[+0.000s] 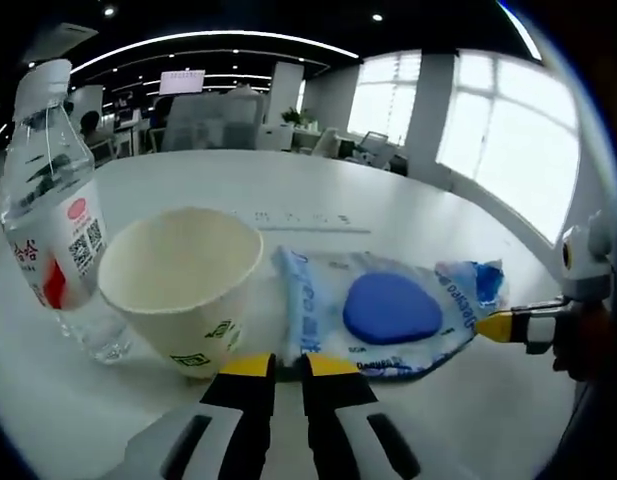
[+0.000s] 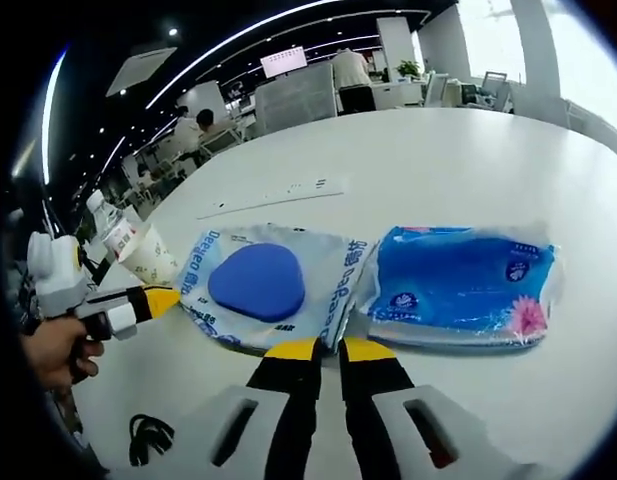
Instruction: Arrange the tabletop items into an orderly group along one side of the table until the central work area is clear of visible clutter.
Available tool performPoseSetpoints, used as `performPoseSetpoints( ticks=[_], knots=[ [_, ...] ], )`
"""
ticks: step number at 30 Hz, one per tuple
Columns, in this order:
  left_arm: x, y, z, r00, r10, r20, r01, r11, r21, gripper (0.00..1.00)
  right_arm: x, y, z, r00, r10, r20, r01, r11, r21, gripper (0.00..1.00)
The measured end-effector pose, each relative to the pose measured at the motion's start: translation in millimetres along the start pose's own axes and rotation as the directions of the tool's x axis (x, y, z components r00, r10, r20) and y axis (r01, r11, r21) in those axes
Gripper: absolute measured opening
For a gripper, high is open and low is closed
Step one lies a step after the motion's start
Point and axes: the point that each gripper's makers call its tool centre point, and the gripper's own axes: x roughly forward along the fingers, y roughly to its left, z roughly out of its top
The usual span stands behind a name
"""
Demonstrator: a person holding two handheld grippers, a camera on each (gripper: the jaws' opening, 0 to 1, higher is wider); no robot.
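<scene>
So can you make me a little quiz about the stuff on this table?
1. True or false: the paper cup lies on its side.
2. Which pack sits nearer the cup: A) the white tissue pack with the blue oval, B) the blue tissue pack?
3. Fill in: the clear thing with a white cap beside the cup is a water ____.

Key:
1. False, it stands upright.
2. A.
3. Bottle.
</scene>
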Motion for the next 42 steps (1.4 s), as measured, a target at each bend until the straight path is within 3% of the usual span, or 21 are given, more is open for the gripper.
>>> performPoseSetpoints(
  ticks=[5, 11, 17, 26, 32, 38, 42],
  knots=[
    [2.0, -4.8, -2.1, 1.000, -0.024, -0.009, 0.024, 1.000, 0.011, 0.04, 2.6, -0.5, 1.7, 1.000, 0.008, 0.004, -0.008, 1.000, 0.011, 0.00],
    [-2.2, -11.0, -2.5, 1.000, -0.031, -0.004, 0.031, 0.995, 0.094, 0.00, 2.6, 1.1, 6.7, 1.000, 0.012, 0.029, -0.011, 0.999, -0.030, 0.00],
    [-9.9, -6.3, 5.1, 0.999, -0.035, 0.025, 0.032, 0.995, 0.095, 0.00, 0.8, 5.7, 12.3, 0.999, 0.016, 0.044, -0.013, 0.997, -0.070, 0.00],
    [-11.2, -3.0, -4.2, 1.000, -0.027, 0.009, 0.026, 0.998, 0.061, 0.01, 7.6, 6.4, 11.1, 1.000, 0.012, 0.019, -0.010, 0.994, -0.113, 0.00],
    [-15.8, -2.7, -1.0, 0.999, -0.028, 0.019, 0.027, 0.998, 0.052, 0.02, -3.7, 5.2, 23.3, 0.998, 0.029, 0.054, -0.024, 0.995, -0.100, 0.07],
    [-23.3, -7.8, 4.5, 0.998, -0.043, 0.036, 0.041, 0.997, 0.062, 0.03, -10.5, 0.6, 30.1, 0.996, 0.007, 0.091, 0.001, 0.996, -0.090, 0.11],
    [-26.6, -10.4, 4.3, 0.997, -0.059, 0.043, 0.056, 0.995, 0.083, 0.06, -15.1, -9.4, 38.3, 0.991, -0.054, 0.124, 0.066, 0.993, -0.097, 0.11]
  ],
)
